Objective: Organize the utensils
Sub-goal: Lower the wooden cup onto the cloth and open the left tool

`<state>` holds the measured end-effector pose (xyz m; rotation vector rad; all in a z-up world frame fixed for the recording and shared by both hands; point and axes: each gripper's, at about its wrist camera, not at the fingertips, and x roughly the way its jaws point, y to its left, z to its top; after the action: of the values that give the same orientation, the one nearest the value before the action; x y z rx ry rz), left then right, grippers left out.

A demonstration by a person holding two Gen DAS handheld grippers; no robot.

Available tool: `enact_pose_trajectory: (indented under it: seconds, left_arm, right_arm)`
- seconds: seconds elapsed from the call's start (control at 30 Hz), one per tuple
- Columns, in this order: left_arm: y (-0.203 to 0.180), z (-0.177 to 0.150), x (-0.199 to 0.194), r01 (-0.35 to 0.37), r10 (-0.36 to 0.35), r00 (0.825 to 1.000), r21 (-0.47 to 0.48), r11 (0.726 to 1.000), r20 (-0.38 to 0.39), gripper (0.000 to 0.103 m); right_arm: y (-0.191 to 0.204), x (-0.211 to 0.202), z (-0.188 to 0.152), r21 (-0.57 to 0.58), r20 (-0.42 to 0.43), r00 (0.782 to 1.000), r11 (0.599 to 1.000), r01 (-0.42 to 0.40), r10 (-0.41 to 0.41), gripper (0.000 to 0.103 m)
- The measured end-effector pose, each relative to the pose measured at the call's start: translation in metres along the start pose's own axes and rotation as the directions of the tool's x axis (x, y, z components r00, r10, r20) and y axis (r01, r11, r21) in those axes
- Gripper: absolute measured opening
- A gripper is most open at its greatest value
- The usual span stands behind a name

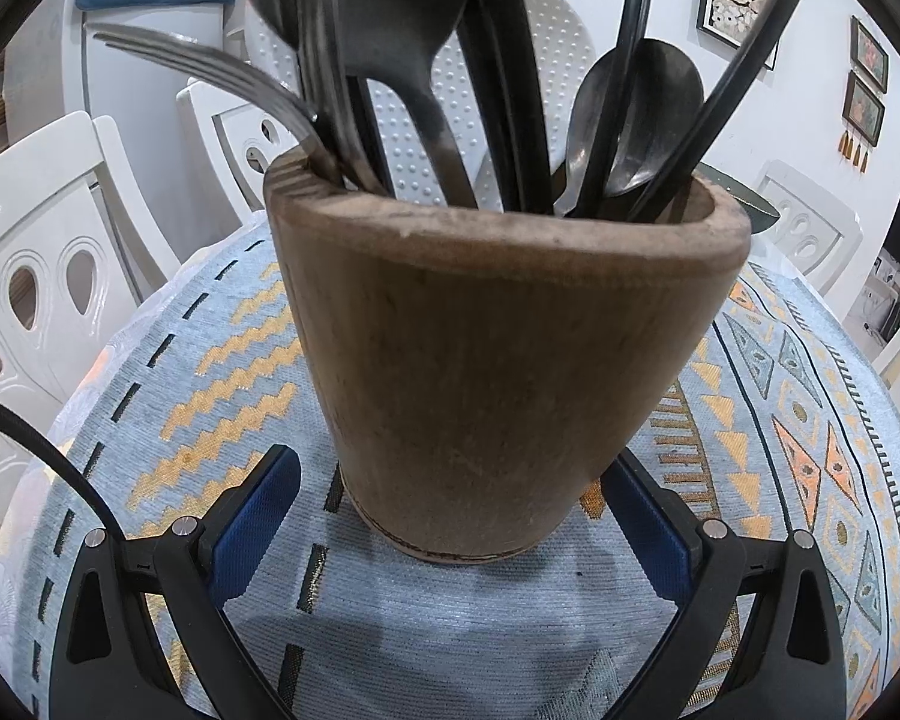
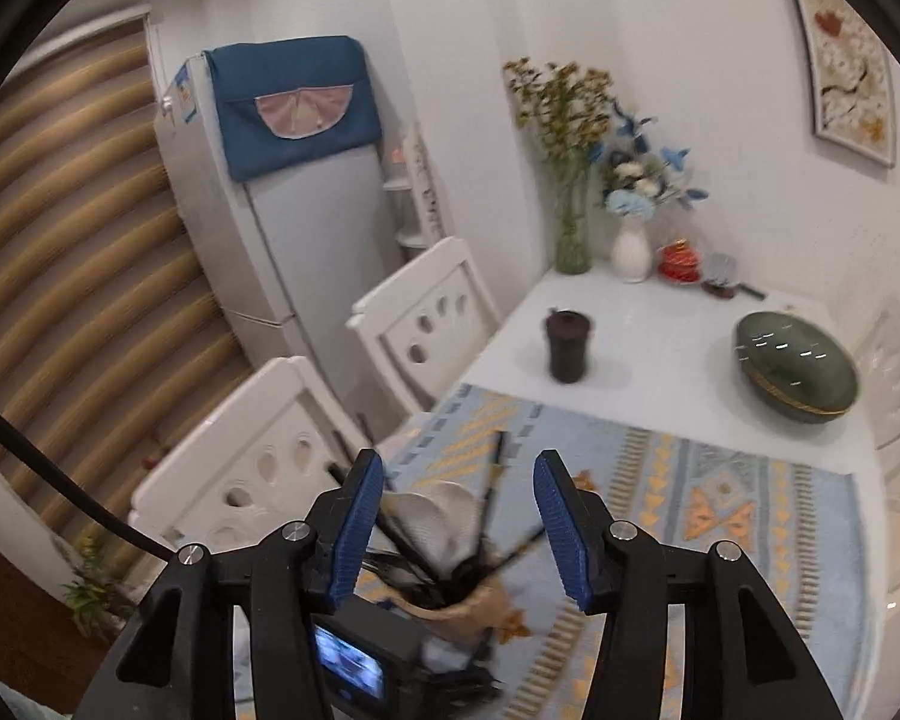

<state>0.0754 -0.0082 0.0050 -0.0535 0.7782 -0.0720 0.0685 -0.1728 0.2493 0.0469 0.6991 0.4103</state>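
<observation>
Blue pads (image 1: 258,516) of the left gripper (image 1: 450,516) flank the wooden holder (image 1: 504,360), spread, perhaps touching; it stands on the patterned cloth (image 1: 210,360), full of utensils (image 1: 390,60); the right gripper (image 2: 459,516) hovers above, spread and empty; squeeze low and evenly to avoid tipping.

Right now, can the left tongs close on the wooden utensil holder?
Probably yes. The left tongs are open, with the wooden utensil holder standing between the blue pads and nothing else in the gap.

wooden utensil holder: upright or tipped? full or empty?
Upright and full. The wooden holder stands on its base on the patterned cloth, with a fork, spoon and black handles sticking up out of it.
</observation>
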Motion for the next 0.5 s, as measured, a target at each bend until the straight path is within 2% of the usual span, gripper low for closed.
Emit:
enact_pose_trajectory:
  seconds: [0.17, 0.4, 0.5]
  left_arm:
    - [-0.003, 0.004, 0.006, -0.016, 0.016, 1.000, 0.005, 1.000, -0.010, 0.103]
    - [-0.014, 0.000, 0.006, -0.061, 0.061, 0.998, 0.027, 0.998, -0.005, 0.103]
    - [-0.016, -0.005, -0.001, -0.051, 0.052, 0.998, 0.033, 0.998, -0.026, 0.103]
  right_arm:
    - [-0.017, -0.003, -0.039, 0.109, -0.093, 0.995, 0.994, -0.026, 0.036, 0.052]
    - [-0.031, 0.003, -0.091, 0.190, -0.237, 0.971, 0.981, 0.045, 0.002, 0.052]
    - [-0.036, 0.003, -0.106, 0.220, -0.267, 0.964, 0.974, 0.055, 0.006, 0.052]
